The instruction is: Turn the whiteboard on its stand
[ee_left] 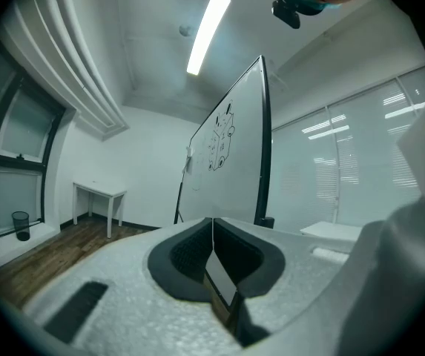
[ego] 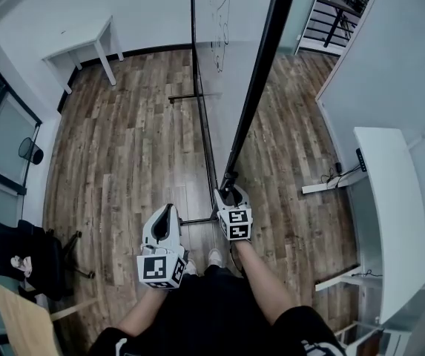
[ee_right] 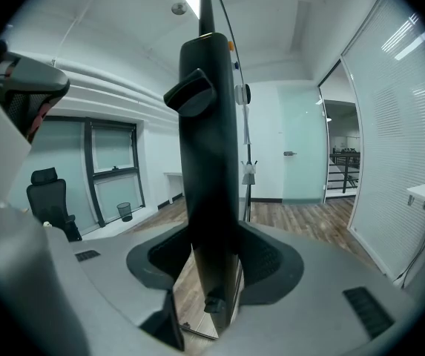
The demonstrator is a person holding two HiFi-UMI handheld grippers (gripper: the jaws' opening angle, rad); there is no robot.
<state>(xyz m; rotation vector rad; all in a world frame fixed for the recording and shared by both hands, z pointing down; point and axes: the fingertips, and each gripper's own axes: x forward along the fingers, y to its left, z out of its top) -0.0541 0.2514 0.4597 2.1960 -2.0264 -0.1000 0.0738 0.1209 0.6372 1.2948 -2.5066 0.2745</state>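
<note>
**Right claw on the board's edge, left claw idle**

Your right forearm reaches straight out toward 12 o'clock in the head view. The right gripper [ego: 231,193] tips slightly downward, and its jaws stand wide, clamped on the black frame edge of the whiteboard [ego: 231,65]. The board runs edge-on from the centre up to 12 o'clock, and the thin rods of the stand [ego: 206,147] lie just at its 9 o'clock side.

At 7 o'clock from that claw, your left gripper [ego: 166,212] points level. Its jaws are pressed together with nothing between them, and it is apart from the board.

The board's top is cut off at the edge of the head view. The doodles on its face are too small to read. In the right gripper view the dark frame fills the gap and covers most of both pads. An office chair [ego: 19,258] at 8 o'clock is cropped by the picture's edge.
</note>
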